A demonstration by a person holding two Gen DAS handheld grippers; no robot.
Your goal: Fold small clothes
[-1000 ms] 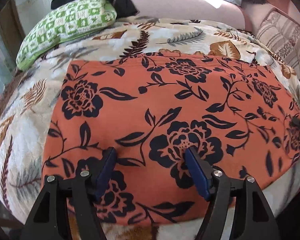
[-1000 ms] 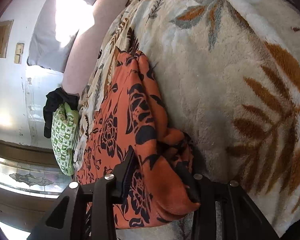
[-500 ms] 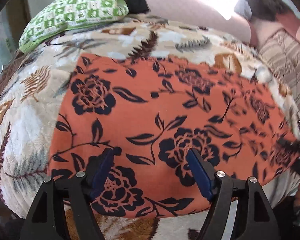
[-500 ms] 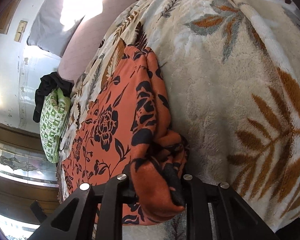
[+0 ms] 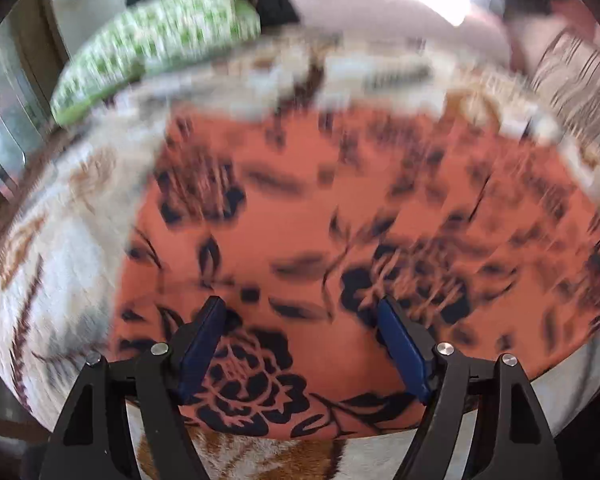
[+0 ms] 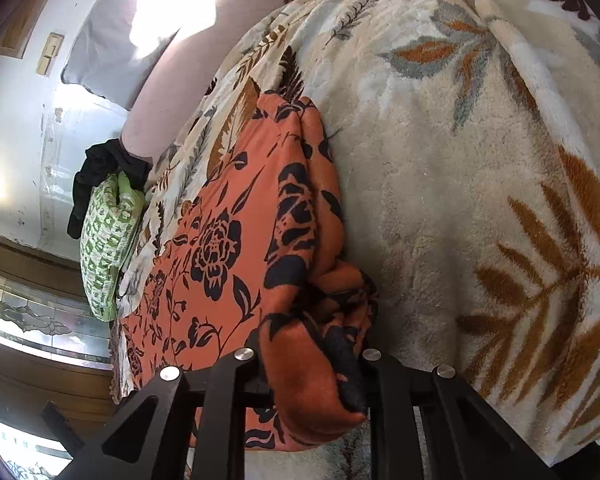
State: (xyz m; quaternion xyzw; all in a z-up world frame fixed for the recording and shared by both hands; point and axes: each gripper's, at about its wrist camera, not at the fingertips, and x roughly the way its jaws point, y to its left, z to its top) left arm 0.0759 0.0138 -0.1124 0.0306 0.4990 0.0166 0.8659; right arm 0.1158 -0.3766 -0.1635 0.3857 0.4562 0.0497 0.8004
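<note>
Orange floral cloth (image 5: 340,220) spread flat on a leaf-print blanket (image 6: 460,200) covering the bed, with a green pillow (image 5: 156,44) and a black garment (image 6: 100,168) at the far end. Left claw (image 5: 300,344) wide and opening further above the cloth's near edge, blue pads (image 5: 400,344) apart with nothing pinched between them, the view blurred. Right claw (image 6: 308,360) narrow and closing, clamped on a bunched corner of the cloth at its right edge.
</note>
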